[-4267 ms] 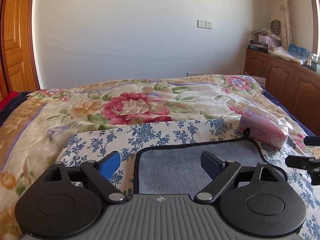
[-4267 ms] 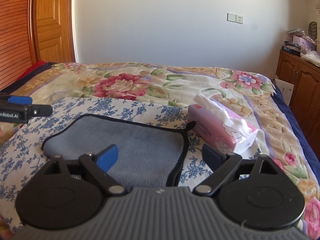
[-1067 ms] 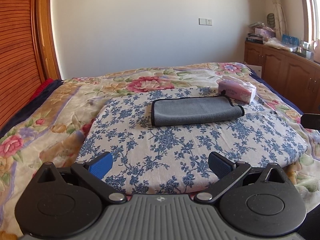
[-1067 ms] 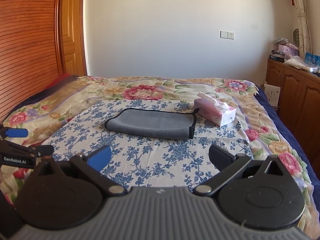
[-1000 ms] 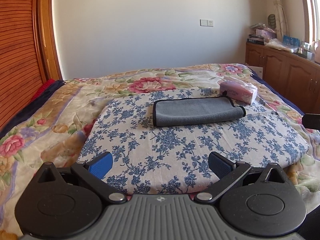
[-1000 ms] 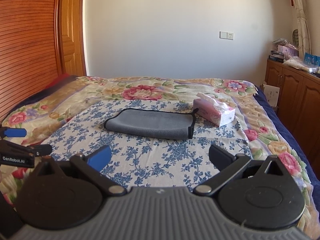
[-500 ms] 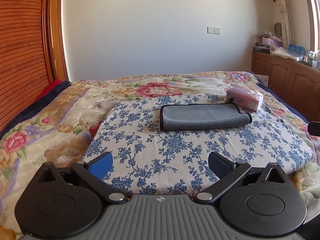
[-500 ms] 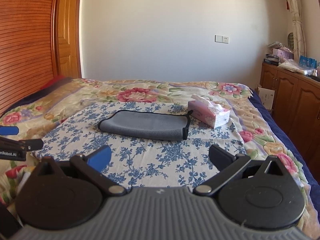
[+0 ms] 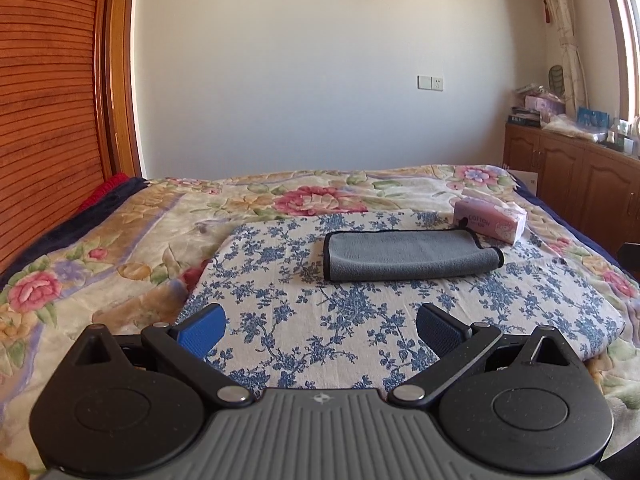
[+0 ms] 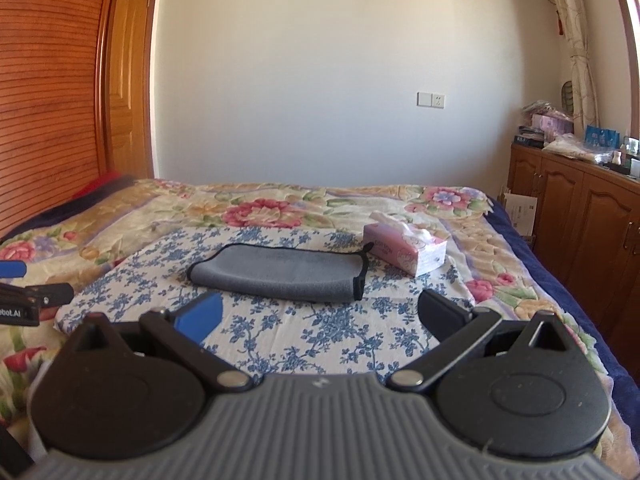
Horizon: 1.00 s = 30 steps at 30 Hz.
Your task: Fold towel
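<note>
A grey towel with black trim [image 9: 408,254] lies folded into a long flat strip on a blue-flowered cloth [image 9: 304,320] on the bed. It also shows in the right wrist view [image 10: 280,272]. My left gripper [image 9: 320,330] is open and empty, well back from the towel over the cloth's near edge. My right gripper [image 10: 320,316] is open and empty, also well short of the towel. The left gripper's side shows at the left edge of the right wrist view [image 10: 24,296].
A pink tissue pack [image 9: 490,220] sits just right of the towel; it also shows in the right wrist view [image 10: 404,248]. A floral bedspread [image 9: 120,232] covers the bed. Wooden cabinets [image 10: 580,224] stand at the right, a wooden headboard [image 9: 44,120] at the left.
Both grippers have pulled back from the folded towel, which now lies farther away. In the last second they rose slightly and kept retreating. The towel has not moved.
</note>
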{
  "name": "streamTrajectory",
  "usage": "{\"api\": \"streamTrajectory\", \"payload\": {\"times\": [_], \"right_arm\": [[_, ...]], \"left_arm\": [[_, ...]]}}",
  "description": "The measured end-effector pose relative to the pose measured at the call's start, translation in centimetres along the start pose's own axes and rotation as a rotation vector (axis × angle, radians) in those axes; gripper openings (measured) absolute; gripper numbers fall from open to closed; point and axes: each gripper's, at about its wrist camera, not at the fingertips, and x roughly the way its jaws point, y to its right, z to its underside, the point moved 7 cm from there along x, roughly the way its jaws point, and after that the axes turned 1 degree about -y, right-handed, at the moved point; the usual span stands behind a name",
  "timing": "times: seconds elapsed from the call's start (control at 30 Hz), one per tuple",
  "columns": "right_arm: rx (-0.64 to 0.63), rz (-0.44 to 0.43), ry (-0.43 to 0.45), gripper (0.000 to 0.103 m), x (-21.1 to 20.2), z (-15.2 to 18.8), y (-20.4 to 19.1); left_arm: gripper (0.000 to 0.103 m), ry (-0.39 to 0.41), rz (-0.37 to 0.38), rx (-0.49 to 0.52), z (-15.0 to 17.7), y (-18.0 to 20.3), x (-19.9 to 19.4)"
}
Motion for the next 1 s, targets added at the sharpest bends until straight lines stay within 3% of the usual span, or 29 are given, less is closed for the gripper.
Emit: {"api": "streamTrajectory", "payload": {"times": [0.43,1.0], "right_arm": [[-0.005,0.040,0.046,0.103,-0.5,-0.3,0.4],[-0.011,0.058,0.054,0.103,-0.5,-0.3,0.4]], "left_arm": [[0.103,0.087,-0.010,0.048,-0.8,0.3,-1.3],[0.103,0.090,-0.009,0.048,-0.9,0.3,-1.4]]}}
